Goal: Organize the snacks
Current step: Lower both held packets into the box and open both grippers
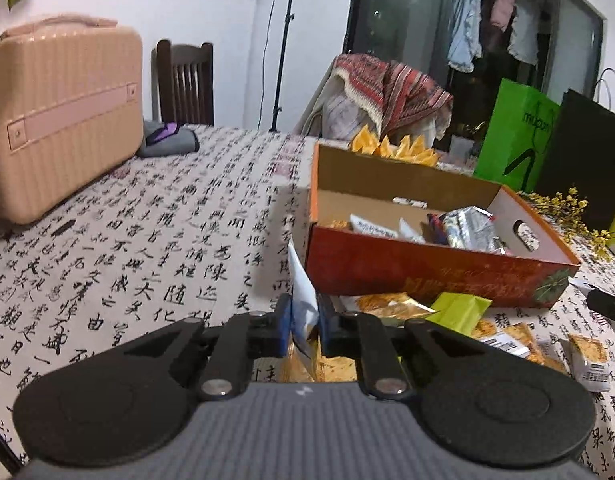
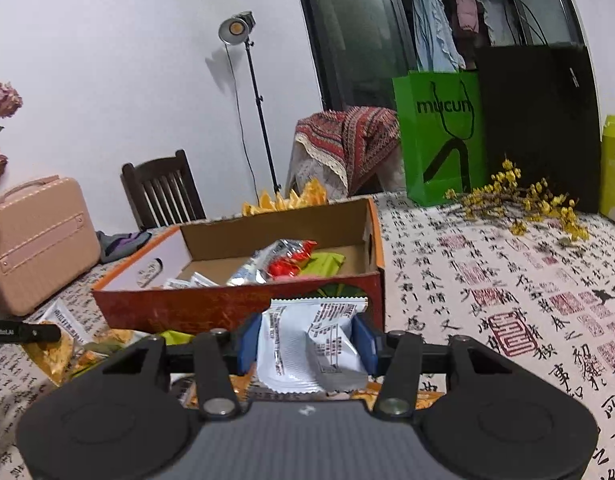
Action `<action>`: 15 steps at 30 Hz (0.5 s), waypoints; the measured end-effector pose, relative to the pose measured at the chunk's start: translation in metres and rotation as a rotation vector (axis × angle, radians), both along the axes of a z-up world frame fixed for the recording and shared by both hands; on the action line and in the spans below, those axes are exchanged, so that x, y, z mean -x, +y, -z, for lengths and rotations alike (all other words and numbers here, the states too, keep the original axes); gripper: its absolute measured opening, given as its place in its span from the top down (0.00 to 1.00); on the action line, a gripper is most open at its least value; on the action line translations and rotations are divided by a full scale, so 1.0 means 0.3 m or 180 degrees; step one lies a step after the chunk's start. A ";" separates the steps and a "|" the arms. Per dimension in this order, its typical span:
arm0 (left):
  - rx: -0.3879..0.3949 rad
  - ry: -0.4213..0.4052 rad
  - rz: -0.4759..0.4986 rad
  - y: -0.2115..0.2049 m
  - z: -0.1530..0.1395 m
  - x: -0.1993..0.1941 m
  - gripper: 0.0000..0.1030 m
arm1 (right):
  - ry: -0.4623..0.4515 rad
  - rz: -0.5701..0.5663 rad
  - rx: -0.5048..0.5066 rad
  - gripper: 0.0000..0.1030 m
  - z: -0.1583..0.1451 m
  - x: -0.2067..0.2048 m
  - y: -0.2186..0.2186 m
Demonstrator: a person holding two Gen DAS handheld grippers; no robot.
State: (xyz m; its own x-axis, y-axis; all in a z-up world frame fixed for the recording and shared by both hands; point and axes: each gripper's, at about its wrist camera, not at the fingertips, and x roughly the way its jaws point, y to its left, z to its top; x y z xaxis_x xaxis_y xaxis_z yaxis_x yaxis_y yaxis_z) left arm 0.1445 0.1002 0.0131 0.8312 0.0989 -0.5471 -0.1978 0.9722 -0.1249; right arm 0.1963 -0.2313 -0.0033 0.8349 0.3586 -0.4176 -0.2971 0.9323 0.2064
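My left gripper (image 1: 304, 320) is shut on the edge of a thin white snack packet (image 1: 301, 288), which stands upright between the blue pads, just left of the red cardboard box (image 1: 387, 268). Several packets (image 1: 467, 228) lie inside the box. Loose orange packets (image 1: 391, 306) and a green one (image 1: 459, 312) lie on the tablecloth in front of it. In the right wrist view my right gripper (image 2: 307, 344) is shut on a white printed snack packet (image 2: 295, 328), held crumpled just before the box's front wall (image 2: 187, 308). A silver-red bag (image 2: 275, 264) and a green packet (image 2: 323, 262) rest inside.
A pink hard case (image 1: 59, 112) stands at the table's left with a grey cloth (image 1: 167, 140) beside it. A green bag (image 2: 439, 136), a black bag (image 2: 539, 120) and a yellow flower sprig (image 2: 519, 200) sit at the back right. Chairs stand behind the table.
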 end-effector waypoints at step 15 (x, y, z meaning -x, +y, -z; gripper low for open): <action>0.0057 -0.0448 0.0245 -0.049 -0.149 -0.023 0.87 | -0.0216 -0.0052 -0.0047 0.52 -0.106 -0.033 0.047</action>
